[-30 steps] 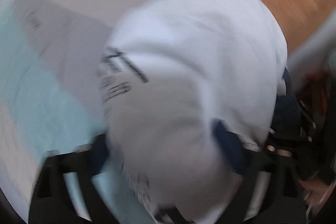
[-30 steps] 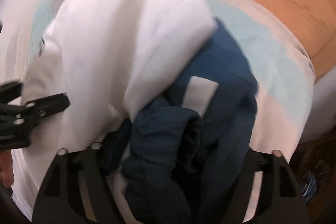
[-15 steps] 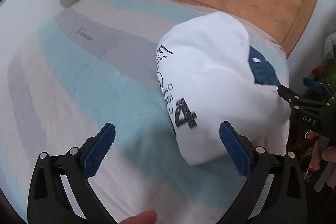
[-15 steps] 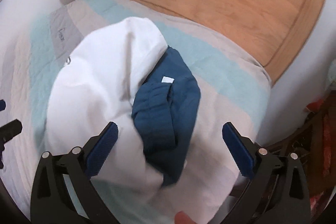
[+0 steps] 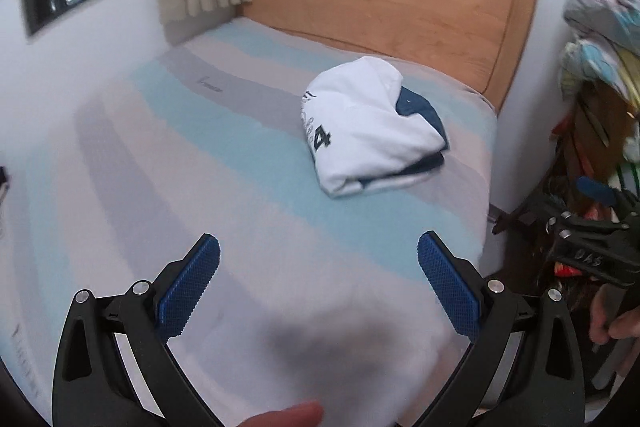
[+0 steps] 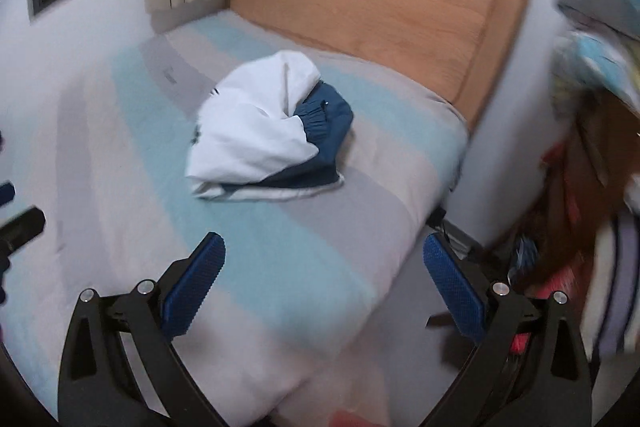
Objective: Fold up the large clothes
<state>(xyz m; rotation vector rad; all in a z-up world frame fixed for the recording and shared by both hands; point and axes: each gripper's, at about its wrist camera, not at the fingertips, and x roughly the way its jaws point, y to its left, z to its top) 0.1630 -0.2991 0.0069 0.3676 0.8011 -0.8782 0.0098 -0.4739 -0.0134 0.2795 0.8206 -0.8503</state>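
White-and-navy garment lies folded, bundled on striped bed.

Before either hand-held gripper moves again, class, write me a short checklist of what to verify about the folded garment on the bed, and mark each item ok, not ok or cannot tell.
1. Left hand-held gripper empty, jaws wide apart: ok.
2. Right hand-held gripper empty, jaws wide apart: ok.
3. White and navy garment lying on the striped bed cover, apart from both grippers: ok.
4. Bundle fully on the bed, short of the headboard and the side edge: ok.
5. Fold neat: not ok; in the right wrist view a bunched navy part sticks out and a layer pokes out underneath.
6. Sleeves tucked inside: cannot tell, hidden by the white top layer.
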